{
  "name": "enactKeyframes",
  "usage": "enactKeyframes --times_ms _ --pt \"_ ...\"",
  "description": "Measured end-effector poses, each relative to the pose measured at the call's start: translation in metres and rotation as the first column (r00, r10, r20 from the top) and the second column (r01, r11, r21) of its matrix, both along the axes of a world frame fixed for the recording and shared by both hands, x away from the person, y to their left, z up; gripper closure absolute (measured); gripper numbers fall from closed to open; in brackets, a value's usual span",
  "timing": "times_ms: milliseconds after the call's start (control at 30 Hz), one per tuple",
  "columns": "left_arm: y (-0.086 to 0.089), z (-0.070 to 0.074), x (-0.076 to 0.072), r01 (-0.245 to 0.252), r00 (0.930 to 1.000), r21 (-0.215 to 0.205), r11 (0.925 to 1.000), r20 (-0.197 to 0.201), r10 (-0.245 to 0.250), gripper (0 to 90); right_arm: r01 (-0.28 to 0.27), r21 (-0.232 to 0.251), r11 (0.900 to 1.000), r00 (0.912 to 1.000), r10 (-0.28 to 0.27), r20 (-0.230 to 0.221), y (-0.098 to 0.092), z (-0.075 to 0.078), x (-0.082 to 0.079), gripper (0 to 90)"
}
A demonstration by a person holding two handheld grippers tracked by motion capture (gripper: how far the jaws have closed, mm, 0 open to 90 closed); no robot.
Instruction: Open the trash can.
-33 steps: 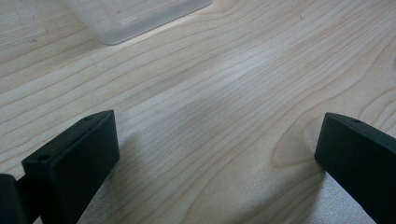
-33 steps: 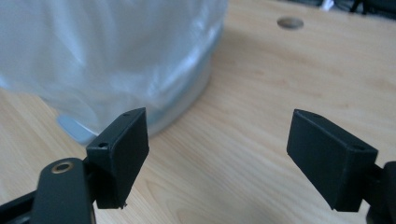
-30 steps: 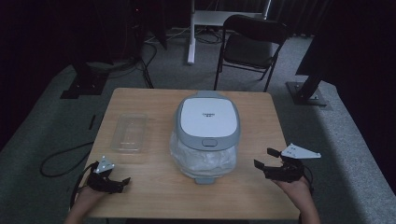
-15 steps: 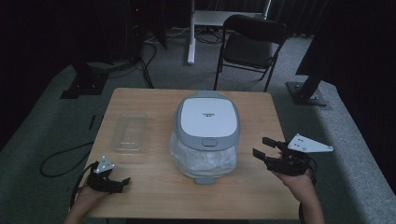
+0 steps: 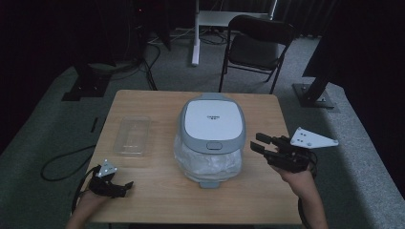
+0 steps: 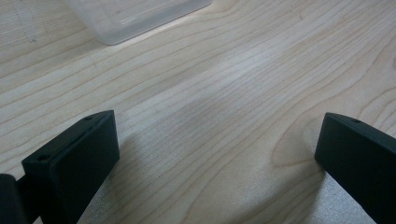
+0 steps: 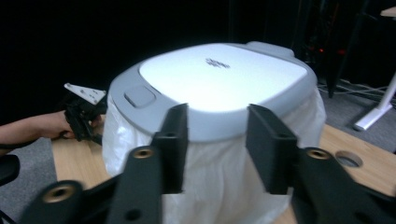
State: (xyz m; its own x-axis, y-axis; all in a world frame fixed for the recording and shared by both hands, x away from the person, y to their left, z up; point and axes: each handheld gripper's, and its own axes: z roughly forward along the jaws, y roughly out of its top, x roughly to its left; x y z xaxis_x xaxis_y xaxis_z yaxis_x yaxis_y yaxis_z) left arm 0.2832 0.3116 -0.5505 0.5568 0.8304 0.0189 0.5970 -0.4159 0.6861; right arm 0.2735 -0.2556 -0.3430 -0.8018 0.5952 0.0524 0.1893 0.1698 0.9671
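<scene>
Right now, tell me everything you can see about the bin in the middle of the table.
The bin stands upright at the middle of the wooden table, nearer the right side. Its lid is shut: a rounded grey frame around a flat white panel with a small dark logo, and a grey push button at the front edge. A white, crinkled plastic liner hangs out under the lid and hides the body; a grey foot shows at the base. Nothing touches it but the table.

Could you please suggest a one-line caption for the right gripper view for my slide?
Right claw, jaws apart with nothing between them, faces a lidded white and grey appliance wrapped in clear plastic on a wooden table.
</scene>
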Motion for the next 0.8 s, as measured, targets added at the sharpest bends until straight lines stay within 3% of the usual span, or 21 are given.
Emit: enactKeyframes --times_ms 300,800 --pt "0.0 0.0 0.0 0.0 1.0 0.0 1.0 0.0 0.0 0.5 -0.067 -0.01 0.998 0.9977 0.068 0.008 0.021 0.006 0.006 82.4" --pt "0.0 0.0 0.0 0.0 1.0 0.0 1.0 -0.001 0.0 0.5 -0.166 -0.005 0.986 0.986 0.166 0.013 0.056 0.006 0.013 90.0"
